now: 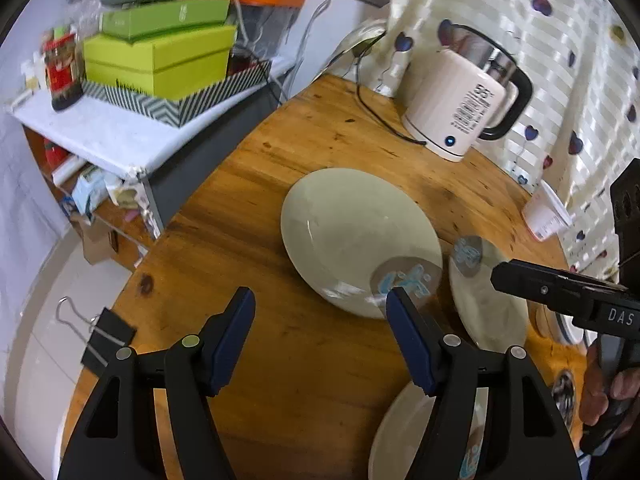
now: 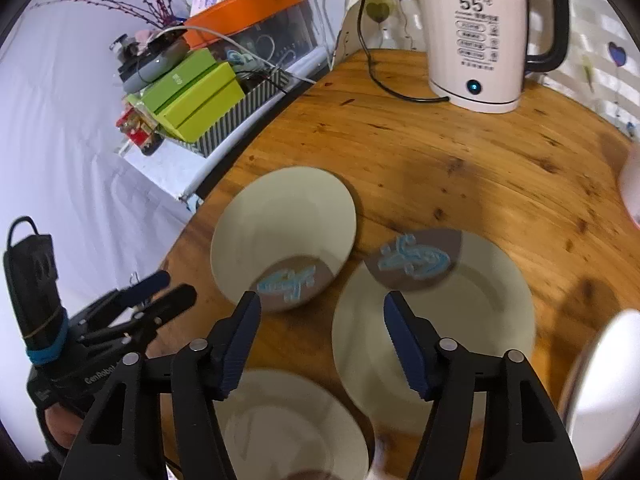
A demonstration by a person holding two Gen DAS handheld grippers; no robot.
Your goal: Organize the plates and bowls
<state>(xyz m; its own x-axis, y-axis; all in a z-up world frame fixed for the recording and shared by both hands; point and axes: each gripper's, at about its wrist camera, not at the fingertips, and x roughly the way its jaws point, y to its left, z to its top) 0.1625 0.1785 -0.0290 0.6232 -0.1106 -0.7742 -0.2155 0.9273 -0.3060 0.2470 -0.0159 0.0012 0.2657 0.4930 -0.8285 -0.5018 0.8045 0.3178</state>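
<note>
A cream bowl [image 1: 352, 232] [image 2: 280, 224] with a blue fish motif stands on the round wooden table [image 1: 280, 360]. My left gripper [image 1: 320, 304] hovers just short of its near rim, open, with only table between the pads. To the bowl's right lies a cream plate [image 1: 492, 304] [image 2: 460, 320] with the same motif. My right gripper [image 2: 322, 308] is open above the gap between bowl and plate, holding nothing. A second plate [image 2: 288, 428] [image 1: 400, 440] lies close under both grippers. In the left wrist view, the right gripper's finger [image 1: 532, 284] reaches in from the right.
A white kettle [image 1: 460, 108] [image 2: 476, 40] with its black cord stands at the table's back. A pink cup [image 1: 544, 216] sits at the right edge, a binder clip [image 1: 104, 336] at the left edge. Left of the table stands a cluttered shelf of green boxes [image 1: 160, 64].
</note>
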